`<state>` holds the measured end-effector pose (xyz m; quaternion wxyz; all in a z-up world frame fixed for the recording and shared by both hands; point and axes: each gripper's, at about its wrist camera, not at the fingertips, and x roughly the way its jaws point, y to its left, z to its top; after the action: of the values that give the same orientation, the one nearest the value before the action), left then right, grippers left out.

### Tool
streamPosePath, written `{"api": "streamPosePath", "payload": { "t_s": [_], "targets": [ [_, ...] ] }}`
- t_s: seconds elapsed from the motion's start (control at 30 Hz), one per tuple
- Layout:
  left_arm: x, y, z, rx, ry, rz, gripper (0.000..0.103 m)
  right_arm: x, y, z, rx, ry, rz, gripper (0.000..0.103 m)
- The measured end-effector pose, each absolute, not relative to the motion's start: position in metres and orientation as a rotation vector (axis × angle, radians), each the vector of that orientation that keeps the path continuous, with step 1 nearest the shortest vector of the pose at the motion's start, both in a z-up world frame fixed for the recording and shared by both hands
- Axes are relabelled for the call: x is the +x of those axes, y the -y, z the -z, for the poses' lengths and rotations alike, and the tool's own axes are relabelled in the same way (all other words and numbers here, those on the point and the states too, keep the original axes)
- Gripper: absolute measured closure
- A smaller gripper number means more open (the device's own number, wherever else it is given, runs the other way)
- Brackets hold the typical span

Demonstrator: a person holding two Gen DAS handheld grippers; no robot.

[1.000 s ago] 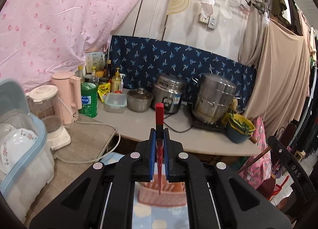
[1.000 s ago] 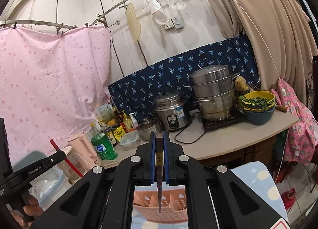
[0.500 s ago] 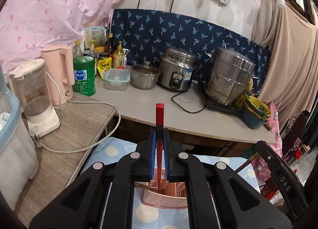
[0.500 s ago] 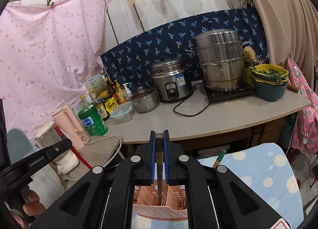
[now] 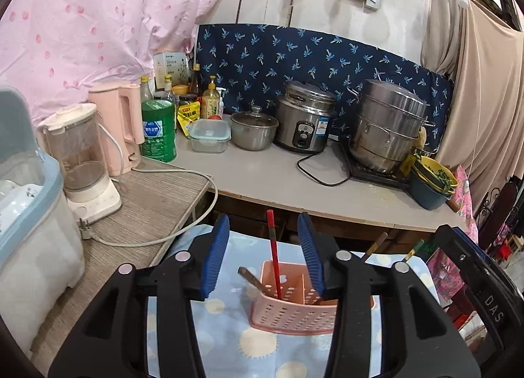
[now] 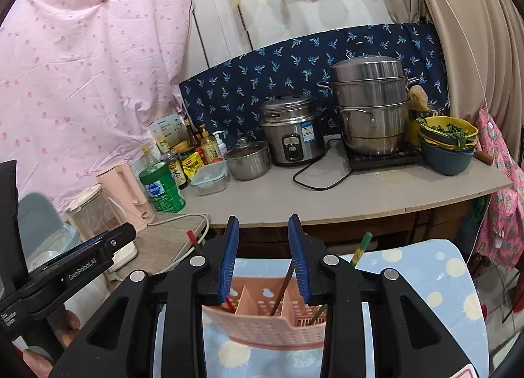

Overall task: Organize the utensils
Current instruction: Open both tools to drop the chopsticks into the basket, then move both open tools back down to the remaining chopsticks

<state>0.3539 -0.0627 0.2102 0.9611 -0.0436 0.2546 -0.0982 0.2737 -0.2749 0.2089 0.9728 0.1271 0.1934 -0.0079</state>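
A pink perforated utensil basket stands on a blue cloth with sun prints. My left gripper hangs just above it with its jaws opening. A red chopstick stands free between the blue pads, leaning in the basket's left compartment. My right gripper is also opening over the basket. A dark chopstick stands loose in the middle compartment, close to the right pad. A brown utensil leans out at the left. A green-tipped chopstick sticks up at the right.
Behind the basket runs a counter with a rice cooker, a steamer pot, a small lidded pot, bottles and bowls of greens. At the left stand a blender, a pink kettle and a lidded dish box.
Both grippers have sunk toward the basket. Each was shut on a chopstick; both have now opened, and the red and the dark chopstick stand in the basket.
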Motion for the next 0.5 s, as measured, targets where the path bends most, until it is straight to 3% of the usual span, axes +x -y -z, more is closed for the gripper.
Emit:
{"api": "streamPosePath", "payload": {
  "t_s": [0.03, 0.13, 0.5],
  "targets": [
    [0.349, 0.063, -0.212, -0.081, -0.508, 0.194, 0.047, 0.268, 0.273, -0.209, 0.257, -0.392, 0.016, 0.07],
    [0.326, 0.061, -0.217, -0.046, -0.483, 0.185, 0.046, 0.251, 0.268, -0.208, 0.257, -0.414, 0.006, 0.066],
    [0.246, 0.048, -0.186, 0.027, -0.556, 0.176, 0.045, 0.163, 0.248, -0.17, 0.252, -0.502, -0.021, 0.065]
  ]
}}
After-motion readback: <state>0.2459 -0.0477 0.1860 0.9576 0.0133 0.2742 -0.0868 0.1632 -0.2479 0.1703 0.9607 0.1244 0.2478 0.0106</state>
